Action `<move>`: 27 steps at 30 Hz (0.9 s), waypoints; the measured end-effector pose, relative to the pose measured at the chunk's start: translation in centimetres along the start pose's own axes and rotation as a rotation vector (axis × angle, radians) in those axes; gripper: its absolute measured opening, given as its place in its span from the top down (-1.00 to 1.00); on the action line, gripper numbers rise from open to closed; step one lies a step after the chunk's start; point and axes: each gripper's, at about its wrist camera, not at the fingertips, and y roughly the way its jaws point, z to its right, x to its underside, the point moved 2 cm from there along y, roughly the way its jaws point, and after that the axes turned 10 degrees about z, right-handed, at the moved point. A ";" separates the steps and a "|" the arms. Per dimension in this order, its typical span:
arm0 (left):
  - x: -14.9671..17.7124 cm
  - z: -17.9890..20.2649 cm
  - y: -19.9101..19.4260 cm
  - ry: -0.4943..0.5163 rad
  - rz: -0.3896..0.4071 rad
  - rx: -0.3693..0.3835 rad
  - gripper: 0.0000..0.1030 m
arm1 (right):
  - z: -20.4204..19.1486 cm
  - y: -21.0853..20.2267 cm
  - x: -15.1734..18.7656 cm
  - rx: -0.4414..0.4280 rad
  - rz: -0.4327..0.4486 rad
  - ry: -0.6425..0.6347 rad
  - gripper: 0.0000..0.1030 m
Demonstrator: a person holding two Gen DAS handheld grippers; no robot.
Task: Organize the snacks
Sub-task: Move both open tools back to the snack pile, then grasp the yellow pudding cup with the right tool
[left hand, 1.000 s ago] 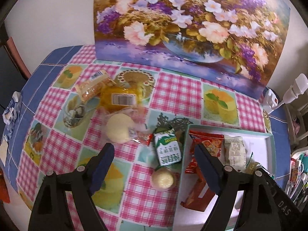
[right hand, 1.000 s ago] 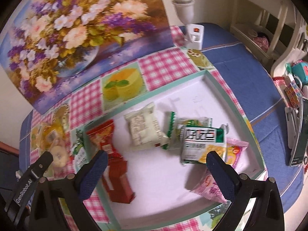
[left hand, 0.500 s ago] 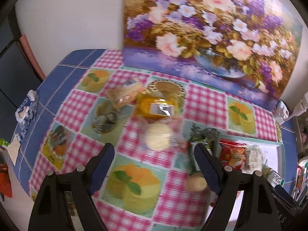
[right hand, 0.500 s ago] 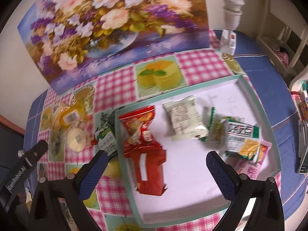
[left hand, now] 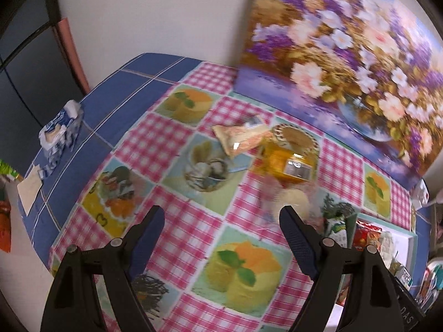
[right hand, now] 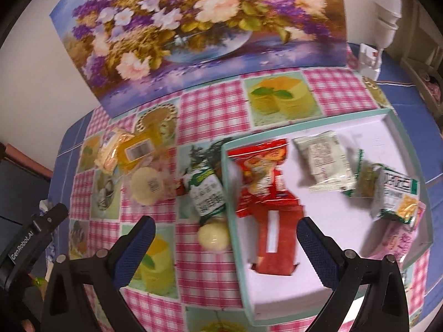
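1. The left hand-held gripper [left hand: 221,228] is wide open and holds nothing. It hangs over the checked worktop [left hand: 155,138], low in the left wrist picture.
2. The right hand-held gripper [right hand: 225,239] is wide open and empty too. It sits at the bottom of its picture, over the left edge of the tray [right hand: 313,298].
3. Some snacks are already in the tray: a red bag [right hand: 260,174], a red box [right hand: 277,246] and a pale packet [right hand: 322,163].
4. Other snacks lie on the worktop, left of the tray: a green packet [right hand: 207,193], a small round sweet [right hand: 213,238], a round cake [right hand: 146,186], a yellow bag [right hand: 138,149] and an orange wrapper [left hand: 241,137].
5. The next step looks like picking up a loose snack. The green packet and the round sweet are nearest the tray, so they seem the easy ones.
6. The person should come down straight over one snack, with one finger on each side.
7. The packets are soft, so a gentle squeeze in the middle should do.
8. The pile in the upper left is crowded, so only one should be pinched at a time.
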 end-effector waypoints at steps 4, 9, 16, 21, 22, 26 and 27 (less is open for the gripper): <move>0.1 -1.2 0.7 -0.019 -0.022 -0.005 -0.66 | -2.0 0.8 0.6 -0.022 -0.011 -0.041 -1.00; 1.3 -0.9 2.8 -0.003 -0.098 0.002 -0.66 | -3.6 2.1 1.7 -0.027 -0.032 -0.091 -0.96; 3.4 0.5 6.0 0.026 -0.208 0.009 -0.66 | -4.1 4.7 3.3 -0.034 -0.110 -0.122 -0.63; 4.3 0.9 7.1 0.038 -0.243 0.011 -0.66 | -3.9 5.8 3.9 -0.025 -0.143 -0.118 -0.28; 4.3 0.9 7.2 0.037 -0.246 0.011 -0.66 | -3.8 5.9 3.9 -0.019 -0.144 -0.118 -0.23; 4.6 0.9 7.5 0.033 -0.258 0.013 -0.66 | -3.5 6.5 4.0 -0.012 -0.156 -0.108 -0.21; 4.7 0.9 7.6 0.031 -0.260 0.013 -0.66 | -3.3 6.6 4.0 -0.004 -0.156 -0.108 -0.21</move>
